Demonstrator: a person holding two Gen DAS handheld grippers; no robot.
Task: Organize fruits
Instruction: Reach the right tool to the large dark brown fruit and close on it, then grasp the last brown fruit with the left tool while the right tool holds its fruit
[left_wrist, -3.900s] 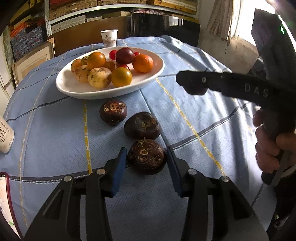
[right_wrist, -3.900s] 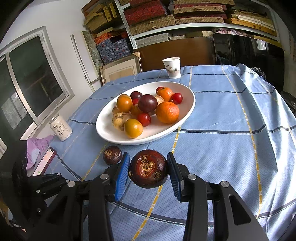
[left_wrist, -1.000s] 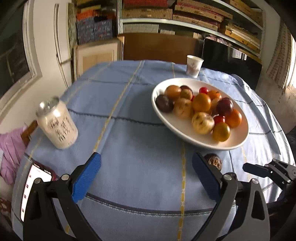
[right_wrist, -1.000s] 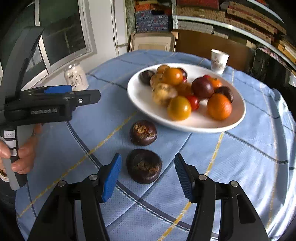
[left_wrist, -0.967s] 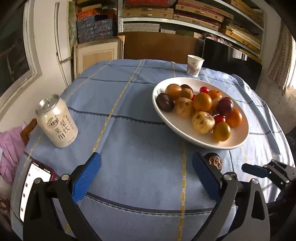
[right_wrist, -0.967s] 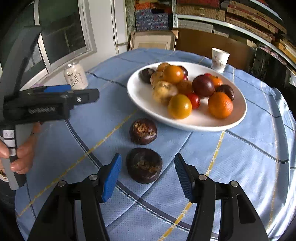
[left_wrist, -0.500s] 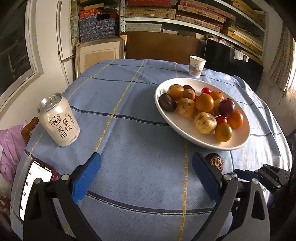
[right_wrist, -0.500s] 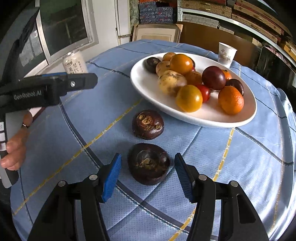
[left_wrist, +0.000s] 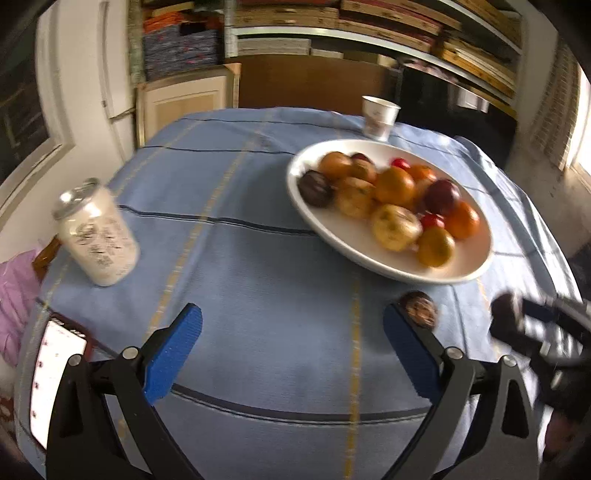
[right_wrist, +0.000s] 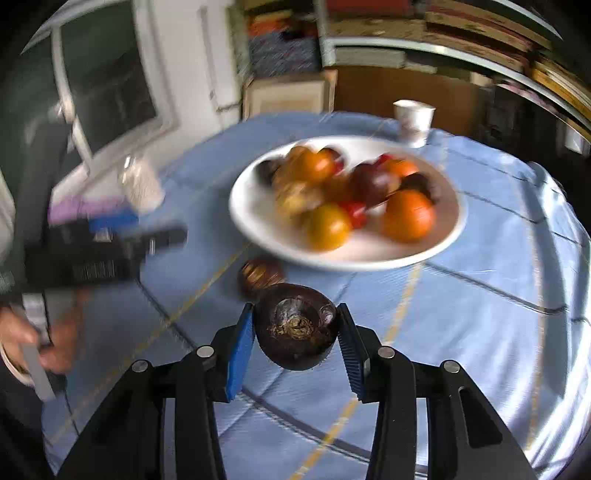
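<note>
Dark round fruit (right_wrist: 295, 334): we hold it clamped in the right gripper (right_wrist: 295, 341), just short of the plate (right_wrist: 255, 221). Firm, light, smooth-skinned; we grip its widest sides. Left gripper (left_wrist: 291, 343) gapes empty.

Shelves (left_wrist: 369, 33) stacked with boxes along back wall; window (right_wrist: 107, 85) at left; daylight over blue checked tablecloth (left_wrist: 258, 258).

daylight from side windows | motion blur both views | fisheye edges dark, warped
</note>
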